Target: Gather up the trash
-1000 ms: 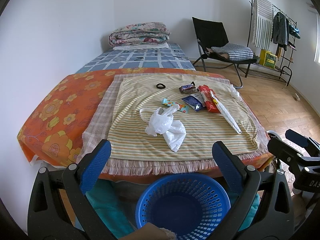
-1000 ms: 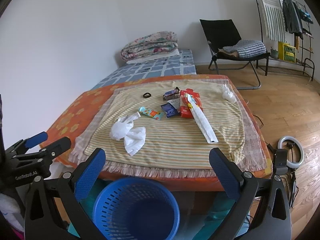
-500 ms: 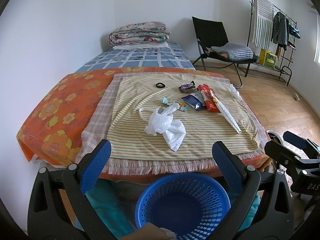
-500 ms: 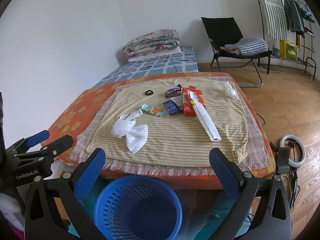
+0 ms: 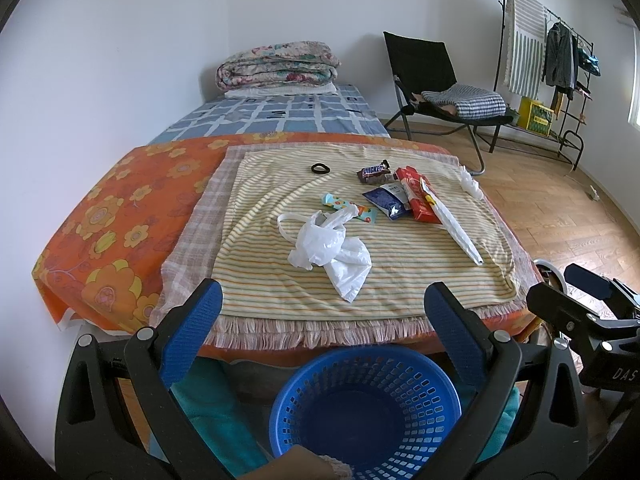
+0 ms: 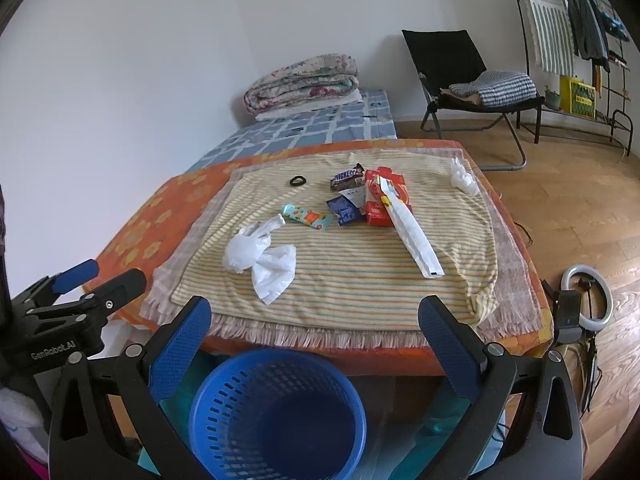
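Trash lies on a striped cloth over a low table: a crumpled white plastic bag, a teal snack wrapper, a dark blue packet, a Snickers wrapper, a red box with a long white sleeve across it, and a white tissue. An empty blue basket stands on the floor before the table. My left gripper and right gripper are open and empty, above the basket.
A black hair tie lies at the cloth's far side. A bed with a folded quilt is behind the table. A black chair and clothes rack stand at right. A ring light lies on the wooden floor.
Both grippers have shifted slightly; the right wrist view has drifted a little to the right. Nothing on the table has moved and both grippers stay open.
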### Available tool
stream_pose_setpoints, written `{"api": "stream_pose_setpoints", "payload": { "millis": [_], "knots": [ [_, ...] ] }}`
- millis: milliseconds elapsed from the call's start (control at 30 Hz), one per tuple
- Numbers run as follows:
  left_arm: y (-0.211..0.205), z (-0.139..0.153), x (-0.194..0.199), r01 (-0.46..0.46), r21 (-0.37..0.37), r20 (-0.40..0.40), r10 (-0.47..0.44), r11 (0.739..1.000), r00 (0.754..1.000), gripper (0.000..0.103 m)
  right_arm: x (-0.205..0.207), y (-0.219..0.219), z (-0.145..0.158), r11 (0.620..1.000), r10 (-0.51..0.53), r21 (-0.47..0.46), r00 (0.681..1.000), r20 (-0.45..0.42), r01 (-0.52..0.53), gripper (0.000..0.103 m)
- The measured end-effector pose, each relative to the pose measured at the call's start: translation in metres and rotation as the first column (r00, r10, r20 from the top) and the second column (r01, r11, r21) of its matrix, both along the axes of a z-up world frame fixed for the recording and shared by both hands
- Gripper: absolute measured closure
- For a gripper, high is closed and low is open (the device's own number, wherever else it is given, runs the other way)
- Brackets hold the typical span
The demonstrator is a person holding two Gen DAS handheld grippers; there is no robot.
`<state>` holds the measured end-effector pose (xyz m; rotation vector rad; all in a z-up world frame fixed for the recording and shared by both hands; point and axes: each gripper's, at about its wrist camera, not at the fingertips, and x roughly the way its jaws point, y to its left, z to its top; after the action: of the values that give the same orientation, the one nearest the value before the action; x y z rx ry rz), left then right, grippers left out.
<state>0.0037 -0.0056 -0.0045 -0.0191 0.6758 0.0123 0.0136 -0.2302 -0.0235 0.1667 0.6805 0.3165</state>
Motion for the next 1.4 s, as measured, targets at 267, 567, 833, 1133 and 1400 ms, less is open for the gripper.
{"api": "stream_pose_setpoints", "payload": {
  "millis": [267, 567, 833, 1133, 1400],
  "knots": [
    [0.0, 0.0, 0.0, 0.0, -0.001, -0.001, 0.0, 1.0, 1.0, 0.0, 0.003, 0.0, -0.003, 1.0, 0.003, 0.004, 1.0, -0.011, -0.002, 0.001],
    [-0.004, -0.022, 0.002, 0.001, -0.001, -0.009, -0.001, 1.0, 1.0, 0.0, 0.008, 0.001, -0.008, 1.0, 0.006, 0.006, 0.999, -0.032, -0.006, 0.001],
    [-0.004, -0.04, 0.004, 0.004, -0.012, -0.029, -0.004, 1.0, 1.0, 0.0, 0.014, 0.003, -0.013, 1.0, 0.009, 0.002, 0.999, -0.047, -0.009, 0.001],
    [0.014, -0.046, 0.027, 0.021, -0.064, -0.083, -0.026, 0.998, 0.996, 0.0, 0.031, -0.005, -0.024, 1.0, -0.003, -0.009, 0.998, -0.069, 0.003, 0.001],
    [0.027, -0.059, 0.054, 0.03, -0.117, -0.123, -0.045, 0.993, 0.991, 0.0, 0.062, -0.019, -0.032, 0.997, -0.034, -0.069, 0.997, -0.076, 0.029, 0.0]
  ]
}}
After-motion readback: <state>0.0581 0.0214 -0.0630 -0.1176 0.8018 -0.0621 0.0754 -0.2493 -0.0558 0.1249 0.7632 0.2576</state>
